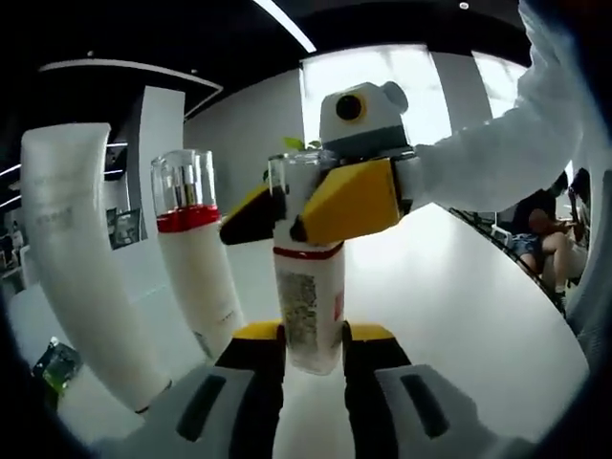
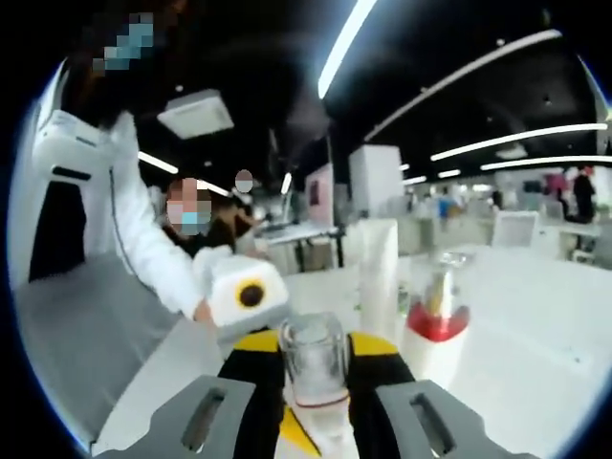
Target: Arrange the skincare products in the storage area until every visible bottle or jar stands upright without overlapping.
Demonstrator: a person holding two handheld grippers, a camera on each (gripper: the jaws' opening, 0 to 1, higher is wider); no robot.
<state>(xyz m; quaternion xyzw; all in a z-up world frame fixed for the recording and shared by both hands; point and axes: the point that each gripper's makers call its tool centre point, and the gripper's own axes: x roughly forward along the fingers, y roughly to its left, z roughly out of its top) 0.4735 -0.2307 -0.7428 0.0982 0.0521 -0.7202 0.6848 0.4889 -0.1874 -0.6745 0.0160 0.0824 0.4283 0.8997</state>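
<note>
Both grippers grip one upright bottle (image 1: 311, 306): left gripper (image 1: 314, 349) fingers at its base, right gripper (image 2: 316, 368) fingers on its clear cap.

The bottle (image 1: 311, 306) looks like smooth white plastic with a clear glossy cap (image 2: 313, 359). The tabletop (image 1: 478, 296) is matt white, the sleeve (image 1: 497, 153) white cloth.

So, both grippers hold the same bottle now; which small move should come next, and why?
Probably open the right gripper and lift it away. The white bottle with red band and clear cap stands upright on the white table, apart from the second red-banded bottle, and the left gripper already clamps its base, so the cap grip seems unneeded.
</note>
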